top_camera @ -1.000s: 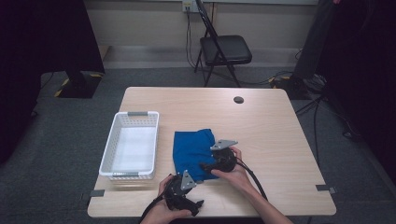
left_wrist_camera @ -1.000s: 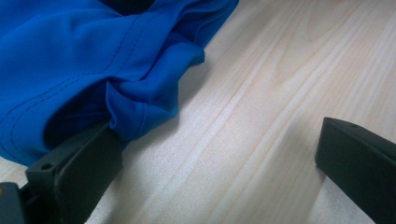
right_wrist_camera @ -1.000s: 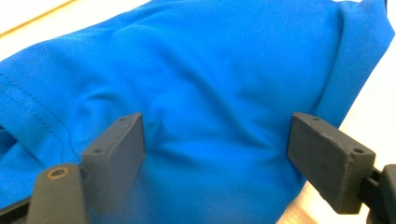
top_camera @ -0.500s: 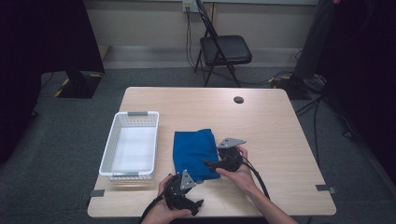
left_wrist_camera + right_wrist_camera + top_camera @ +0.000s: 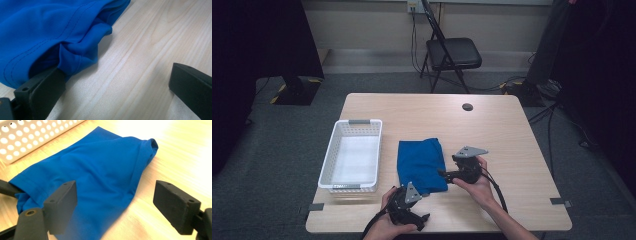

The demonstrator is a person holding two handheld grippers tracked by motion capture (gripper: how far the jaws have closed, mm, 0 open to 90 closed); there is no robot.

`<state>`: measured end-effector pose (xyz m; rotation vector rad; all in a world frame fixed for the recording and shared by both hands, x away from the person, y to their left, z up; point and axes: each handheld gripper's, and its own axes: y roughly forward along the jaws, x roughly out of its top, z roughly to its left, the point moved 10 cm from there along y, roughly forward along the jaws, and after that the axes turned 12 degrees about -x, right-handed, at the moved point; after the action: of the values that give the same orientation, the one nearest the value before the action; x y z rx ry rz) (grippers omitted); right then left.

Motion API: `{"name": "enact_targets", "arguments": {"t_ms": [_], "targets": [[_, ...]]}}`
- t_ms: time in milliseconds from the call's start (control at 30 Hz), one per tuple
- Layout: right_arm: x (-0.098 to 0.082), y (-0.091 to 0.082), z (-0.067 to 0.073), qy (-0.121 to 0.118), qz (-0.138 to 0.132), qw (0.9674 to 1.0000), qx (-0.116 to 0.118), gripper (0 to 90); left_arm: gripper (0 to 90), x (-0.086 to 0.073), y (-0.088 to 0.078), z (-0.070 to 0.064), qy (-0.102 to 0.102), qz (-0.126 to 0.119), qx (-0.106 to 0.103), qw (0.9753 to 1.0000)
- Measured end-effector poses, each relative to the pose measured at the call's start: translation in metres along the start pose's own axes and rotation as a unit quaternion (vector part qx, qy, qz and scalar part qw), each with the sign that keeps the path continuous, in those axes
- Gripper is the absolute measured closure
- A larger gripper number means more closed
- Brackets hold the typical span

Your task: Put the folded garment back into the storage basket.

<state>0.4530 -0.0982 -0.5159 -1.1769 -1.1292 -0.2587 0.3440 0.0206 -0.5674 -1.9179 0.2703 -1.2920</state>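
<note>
Since a second ago, our right gripper (image 5: 446, 174) is drifting rightward off the blue cloth (image 5: 421, 161), jaws gaping, gripping nothing. Our left gripper (image 5: 424, 195) is staying put at the cloth's near edge, jaws wide apart, one touching fabric. We are seeing the cloth lying right of the white basket (image 5: 353, 155).

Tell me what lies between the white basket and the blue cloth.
Nothing: in the high view a narrow strip of bare table separates the white basket from the blue cloth, and they do not touch.
</note>
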Motion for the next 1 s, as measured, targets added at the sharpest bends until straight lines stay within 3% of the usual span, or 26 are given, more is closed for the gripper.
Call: {"name": "enact_targets", "arguments": {"t_ms": [433, 1000], "targets": [[0.003, -0.022, -0.015, 0.020, -0.008, 0.9998, 0.004, 17.6, 0.0, 0.000, 0.000, 0.000, 0.000, -0.003, 0.000, 1.0000], [-0.002, -0.045, -0.039, 0.030, -0.013, 0.9990, -0.029, 18.2, 0.0, 0.000, 0.000, 0.000, 0.002, -0.004, 0.000, 1.0000]]}}
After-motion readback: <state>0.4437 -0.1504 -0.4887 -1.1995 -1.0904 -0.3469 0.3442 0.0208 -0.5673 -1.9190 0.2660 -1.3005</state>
